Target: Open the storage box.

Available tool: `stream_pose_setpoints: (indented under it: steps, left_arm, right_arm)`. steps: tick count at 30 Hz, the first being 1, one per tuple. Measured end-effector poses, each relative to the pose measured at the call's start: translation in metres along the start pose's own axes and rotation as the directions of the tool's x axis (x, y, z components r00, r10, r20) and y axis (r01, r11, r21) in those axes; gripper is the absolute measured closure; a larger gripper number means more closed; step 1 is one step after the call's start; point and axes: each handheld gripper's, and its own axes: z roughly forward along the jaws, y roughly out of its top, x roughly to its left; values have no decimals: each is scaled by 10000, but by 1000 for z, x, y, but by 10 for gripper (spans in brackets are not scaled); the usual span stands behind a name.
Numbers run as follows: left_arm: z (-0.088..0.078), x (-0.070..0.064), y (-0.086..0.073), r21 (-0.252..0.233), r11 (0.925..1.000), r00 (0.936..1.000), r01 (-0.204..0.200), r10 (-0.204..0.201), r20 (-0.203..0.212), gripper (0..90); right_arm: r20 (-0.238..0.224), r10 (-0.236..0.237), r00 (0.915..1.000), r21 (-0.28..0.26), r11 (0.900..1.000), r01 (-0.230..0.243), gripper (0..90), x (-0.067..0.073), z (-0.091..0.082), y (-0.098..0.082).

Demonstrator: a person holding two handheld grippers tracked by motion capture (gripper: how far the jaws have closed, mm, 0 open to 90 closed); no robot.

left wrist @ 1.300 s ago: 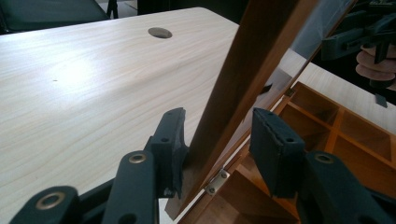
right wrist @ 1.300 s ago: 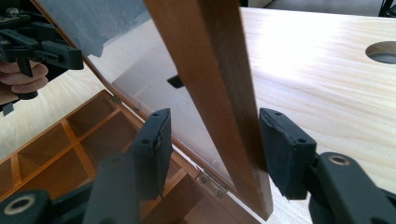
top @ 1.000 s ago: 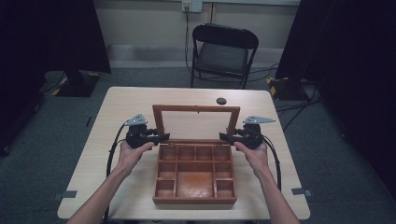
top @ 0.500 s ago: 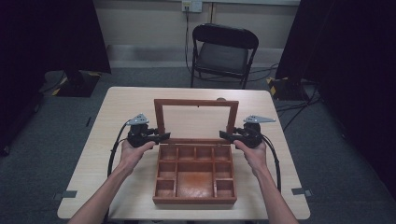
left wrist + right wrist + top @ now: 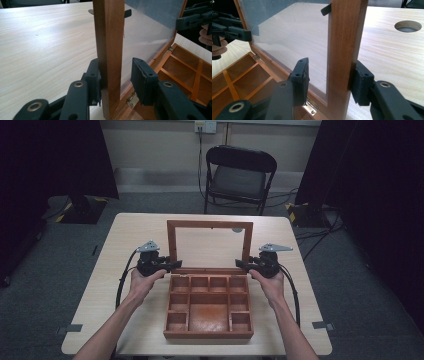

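Centrally on the table (image 5: 125, 245) sits the wooden box (image 5: 209, 306), compartments exposed, its glazed lid (image 5: 210, 245) standing upright at the far edge. Left gripper (image 5: 172, 265) straddles the lid's left upright, jaws parted, one pad touching wood; right gripper (image 5: 241, 265) likewise straddles the right upright, not clamped. Beyond the table stands a chair (image 5: 239, 175).

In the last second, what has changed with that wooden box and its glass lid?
The lid swung further up, now standing about upright. Both grippers, left and right, stayed astride its side rails, jaws not clamped. The box stayed put.
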Motion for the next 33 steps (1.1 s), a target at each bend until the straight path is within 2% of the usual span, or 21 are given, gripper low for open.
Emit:
stream_pose_setpoints:
  steps: [8,12,16,26,33]
  left_arm:
    - [3,2,-1,9,9998,9998,182,-182,-35,606]
    - [6,3,-4,170,9995,9996,272,-272,0,574]
    - [7,4,-6,138,9991,9992,391,-391,-42,592]
    - [8,6,-4,355,9983,9989,454,-450,-104,590]
    - [9,10,-4,412,9979,9988,498,-498,2,581]
  right_arm:
    - [76,118,9999,-28,9999,-117,557,-2,2,0]
    - [92,211,9997,-44,9998,-210,561,-3,3,-1]
    - [96,252,9996,-99,9996,-251,560,-5,5,-2]
    - [183,354,9992,-55,9994,-353,547,-6,8,-1]
    - [210,475,9987,-79,9988,-473,533,-8,12,-1]
